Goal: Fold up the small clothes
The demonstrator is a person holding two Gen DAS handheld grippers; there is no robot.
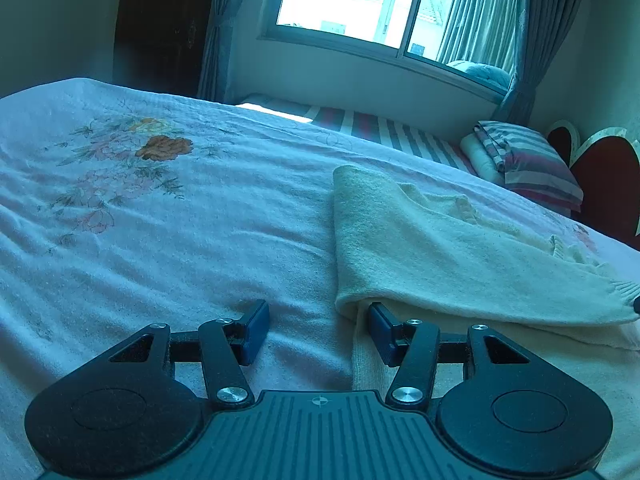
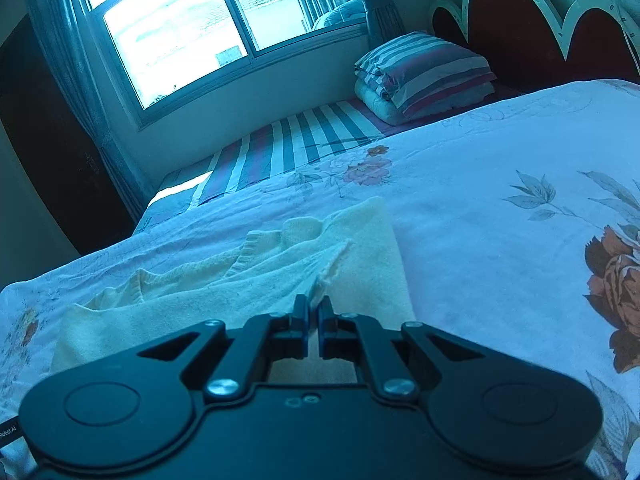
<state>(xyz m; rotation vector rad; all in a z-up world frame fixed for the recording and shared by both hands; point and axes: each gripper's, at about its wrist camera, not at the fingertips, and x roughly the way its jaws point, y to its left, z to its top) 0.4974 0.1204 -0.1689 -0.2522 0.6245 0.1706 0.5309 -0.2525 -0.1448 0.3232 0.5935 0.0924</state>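
Note:
A small cream knitted sweater (image 1: 432,248) lies partly folded on the floral bedspread (image 1: 160,220). In the left wrist view my left gripper (image 1: 318,328) is open and empty, low over the bed at the sweater's near left corner; its right pad (image 1: 380,328) touches the fold edge. In the right wrist view the sweater (image 2: 280,272) lies ahead and my right gripper (image 2: 314,316) is shut on a pinch of its fabric edge, which is drawn up into a ridge between the pads.
A striped folded quilt and pillow (image 2: 424,76) sit at the bed's head by the red headboard (image 2: 520,40). A striped sheet (image 2: 300,144) borders the bedspread toward the window (image 2: 192,20). A dark wardrobe (image 1: 160,28) stands to the far left.

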